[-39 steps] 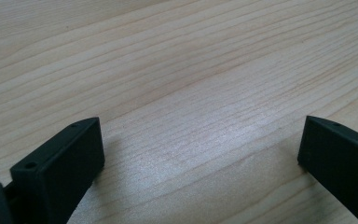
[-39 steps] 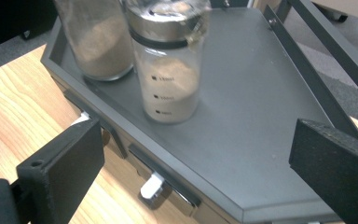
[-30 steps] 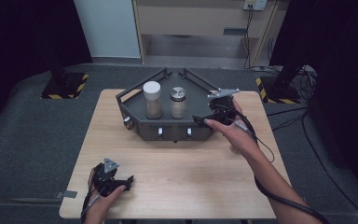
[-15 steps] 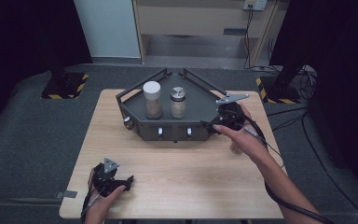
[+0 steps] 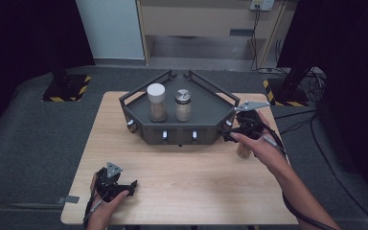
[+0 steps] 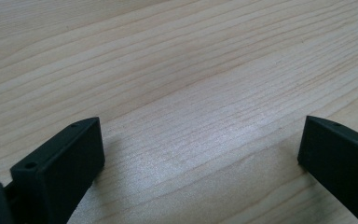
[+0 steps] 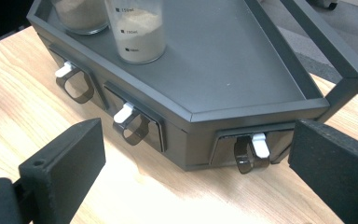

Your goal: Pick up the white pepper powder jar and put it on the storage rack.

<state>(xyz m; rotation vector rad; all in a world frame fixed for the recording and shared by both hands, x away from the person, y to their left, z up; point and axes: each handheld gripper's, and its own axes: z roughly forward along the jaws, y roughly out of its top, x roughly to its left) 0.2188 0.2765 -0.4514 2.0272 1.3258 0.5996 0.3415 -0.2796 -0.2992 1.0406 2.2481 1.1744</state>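
A dark grey angular stand with small drawers in its front sits mid-table. On its top are a white-lidded jar and a metal-lidded jar, both holding tan powder. My right gripper is at the stand's right front corner, open and holding nothing. In the right gripper view its jaws stand wide apart on either side of a drawer's dark loop handle, which lies farther ahead. Two more handles show to the left. My left gripper rests open at the table's front left, above bare wood.
The light wooden table has bare room in front of the stand. A small tan thing lies partly hidden under the right hand. Raised rails edge the stand's back. Grey floor surrounds the table, and cables trail at the right.
My right gripper has moved to the right along the stand's front, to its right corner, and slightly toward the person. The left gripper has stayed put.
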